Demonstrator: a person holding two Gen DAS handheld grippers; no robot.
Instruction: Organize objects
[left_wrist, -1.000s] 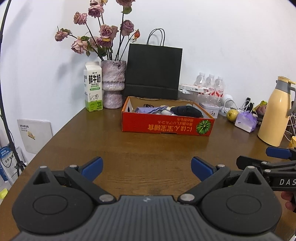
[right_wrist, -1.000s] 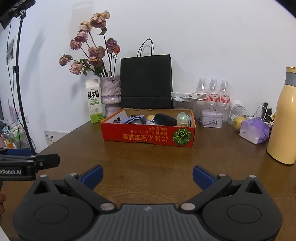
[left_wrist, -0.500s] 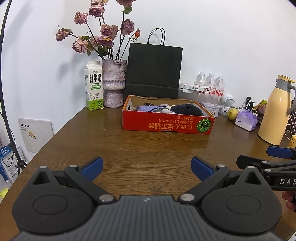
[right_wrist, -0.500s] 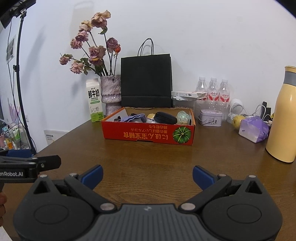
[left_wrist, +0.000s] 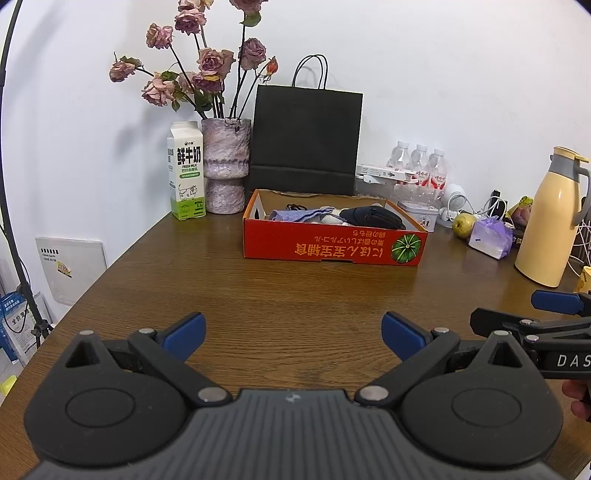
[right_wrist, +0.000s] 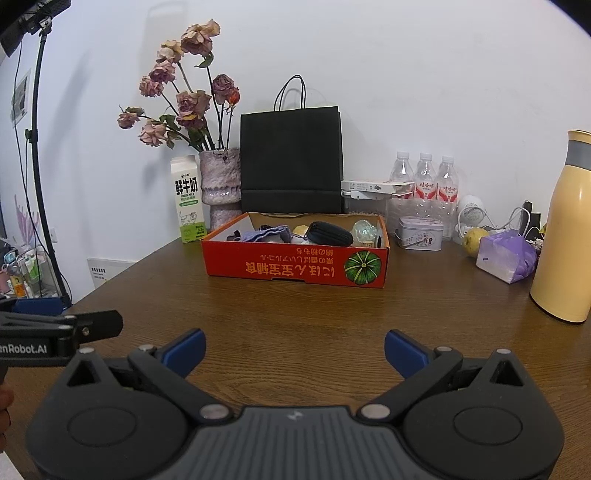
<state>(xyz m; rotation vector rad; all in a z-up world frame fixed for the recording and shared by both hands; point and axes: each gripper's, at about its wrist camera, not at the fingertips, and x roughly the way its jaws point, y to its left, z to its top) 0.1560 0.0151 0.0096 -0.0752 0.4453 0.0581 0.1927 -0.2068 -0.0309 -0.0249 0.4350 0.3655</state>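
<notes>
Left wrist view: left gripper (left_wrist: 293, 330) and right gripper (right_wrist: 294, 349) gape wide, empty, above the table (left_wrist: 295, 291).

The box (left_wrist: 334, 249) wall hides the lower parts of the things inside (a black pouch (right_wrist: 330, 233) tops them). The flask (right_wrist: 565, 229) runs off the right wrist view's edge.

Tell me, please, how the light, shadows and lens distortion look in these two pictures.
Left wrist view: even, soft light; the flowers cast a faint shadow on the wall; the tripod pole bows at the edge. Right wrist view: same light; the black bag is sharp, the right gripper close and slightly soft.
</notes>
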